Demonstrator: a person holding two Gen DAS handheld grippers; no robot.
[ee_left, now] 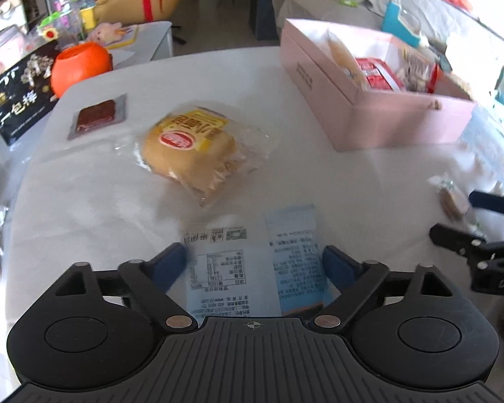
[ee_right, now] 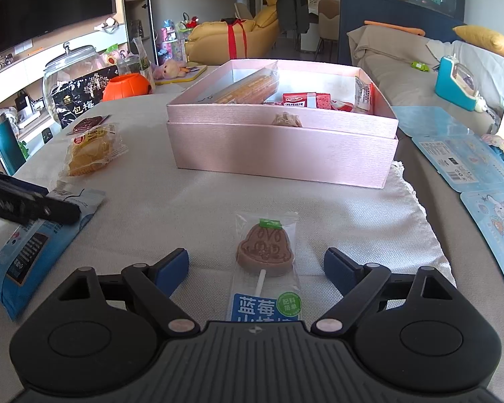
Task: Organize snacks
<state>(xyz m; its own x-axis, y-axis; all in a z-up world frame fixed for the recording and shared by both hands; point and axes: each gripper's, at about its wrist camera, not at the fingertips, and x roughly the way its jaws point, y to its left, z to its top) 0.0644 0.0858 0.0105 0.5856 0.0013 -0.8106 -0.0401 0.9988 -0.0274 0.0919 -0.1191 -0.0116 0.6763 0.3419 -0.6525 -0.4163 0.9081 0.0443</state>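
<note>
My left gripper [ee_left: 253, 262] is open over a flat light-blue snack packet [ee_left: 252, 262] that lies on the table between its blue pads, and I see no pinch on it. A bagged yellow bun [ee_left: 188, 147] and a small dark-red sealed snack [ee_left: 95, 116] lie further off. To the right stands the open pink box [ee_left: 369, 124] with several snacks in it. My right gripper [ee_right: 257, 265] is open around a wrapped brown lollipop [ee_right: 264, 252], clear of both pads. The pink box [ee_right: 279, 154] stands straight ahead of it, the bun [ee_right: 90, 147] far left.
An orange pumpkin pot [ee_right: 126, 89], a black printed box [ee_right: 80, 100] and a glass jar [ee_right: 72, 67] crowd the table's far left. Blue card packs [ee_right: 460, 158] lie at the right edge. A white cloth mat [ee_right: 369, 228] is under the lollipop.
</note>
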